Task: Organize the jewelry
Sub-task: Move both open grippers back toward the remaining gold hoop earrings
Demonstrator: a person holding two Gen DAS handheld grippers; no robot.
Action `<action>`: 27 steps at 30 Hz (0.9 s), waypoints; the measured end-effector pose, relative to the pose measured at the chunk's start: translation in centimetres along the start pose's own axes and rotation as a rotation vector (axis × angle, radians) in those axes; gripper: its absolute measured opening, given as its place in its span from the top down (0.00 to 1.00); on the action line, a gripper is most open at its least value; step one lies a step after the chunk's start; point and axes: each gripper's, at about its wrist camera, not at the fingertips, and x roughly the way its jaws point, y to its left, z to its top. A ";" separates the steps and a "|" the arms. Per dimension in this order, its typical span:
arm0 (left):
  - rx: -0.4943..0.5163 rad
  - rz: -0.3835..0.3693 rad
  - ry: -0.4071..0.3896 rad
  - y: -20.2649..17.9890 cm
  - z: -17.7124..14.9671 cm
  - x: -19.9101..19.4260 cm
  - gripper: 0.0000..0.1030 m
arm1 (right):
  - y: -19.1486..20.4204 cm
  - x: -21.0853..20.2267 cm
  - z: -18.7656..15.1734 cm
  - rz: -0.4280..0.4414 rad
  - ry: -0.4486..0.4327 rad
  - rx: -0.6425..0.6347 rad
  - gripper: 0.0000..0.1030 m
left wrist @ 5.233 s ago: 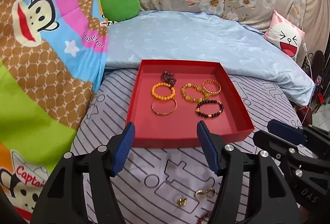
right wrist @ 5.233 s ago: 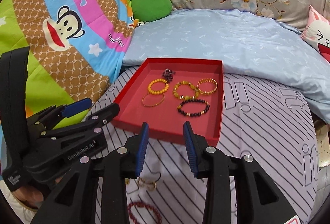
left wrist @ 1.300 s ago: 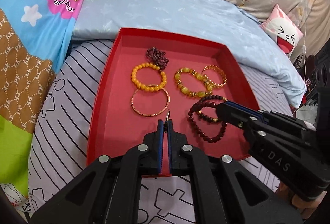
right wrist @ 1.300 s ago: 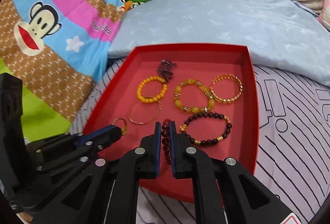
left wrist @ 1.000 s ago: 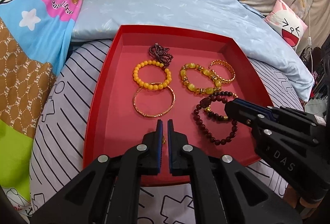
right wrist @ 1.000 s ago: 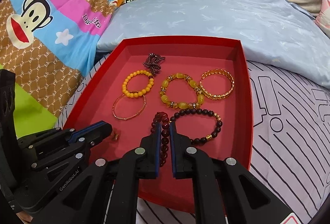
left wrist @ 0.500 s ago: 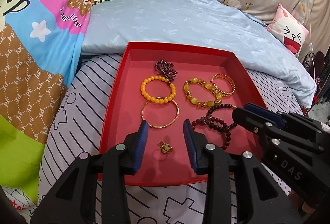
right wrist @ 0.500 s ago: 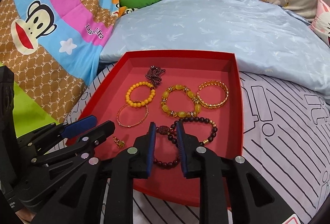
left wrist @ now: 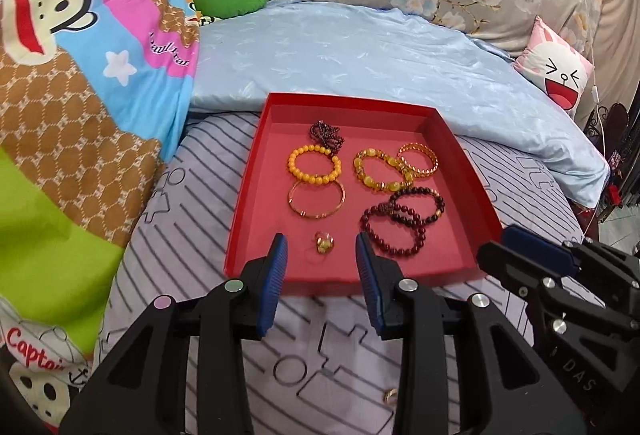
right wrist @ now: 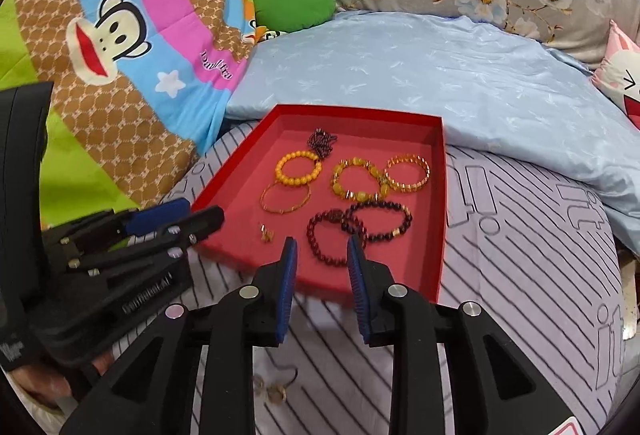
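Note:
A red tray (left wrist: 245, 211) lies on the striped sheet and holds several bracelets. A small gold ring (left wrist: 324, 243) rests near the tray's front edge, just beyond my left gripper (left wrist: 321, 241). That gripper is open and empty, and it also shows in the right wrist view (right wrist: 176, 215). A dark red bead bracelet (right wrist: 313, 235) lies in the tray (right wrist: 442, 219), overlapping a darker one (right wrist: 404, 221). My right gripper (right wrist: 322, 243) hovers in front of it, its jaws opening with nothing between them. The ring (right wrist: 267, 234) sits left of that bracelet.
Small gold pieces (right wrist: 276, 391) lie loose on the striped sheet (left wrist: 192, 203) below the grippers, one (left wrist: 390, 397) in the left wrist view. A pale blue quilt (left wrist: 360, 55) rises behind the tray. A cartoon monkey blanket (left wrist: 80, 75) is on the left and a pink pillow (left wrist: 556, 75) on the right.
Both grippers opened. The left let the gold ring drop into the tray and the right let go of the dark red bracelet. Both then pulled back and up from the tray.

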 end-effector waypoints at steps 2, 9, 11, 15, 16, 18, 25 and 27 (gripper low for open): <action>0.003 0.018 0.006 0.0 -1.2 -0.9 0.67 | 0.2 -0.6 -1.3 0.002 0.014 -0.002 0.75; -0.001 0.020 0.051 0.0 -5.0 -2.1 0.67 | 0.9 -1.7 -6.2 0.006 0.075 -0.004 0.75; -0.002 0.023 0.061 0.1 -6.1 -2.4 0.67 | 1.1 -1.6 -7.3 0.001 0.089 -0.010 0.75; -0.009 0.029 0.085 0.1 -8.2 -2.5 0.67 | 1.4 -0.9 -9.2 0.009 0.125 -0.005 0.75; -0.008 0.028 0.091 0.1 -8.5 -2.5 0.67 | 1.5 -0.7 -9.5 0.011 0.132 -0.006 0.75; -0.005 0.027 0.110 -0.1 -9.5 -2.3 0.67 | 1.8 -0.2 -10.1 0.013 0.142 -0.010 0.75; 0.000 0.018 0.144 -0.5 -11.1 -1.7 0.67 | 2.4 1.3 -10.8 0.013 0.163 -0.030 0.75; -0.002 0.016 0.146 -0.5 -11.1 -1.6 0.67 | 2.5 1.7 -10.8 0.016 0.170 -0.034 0.75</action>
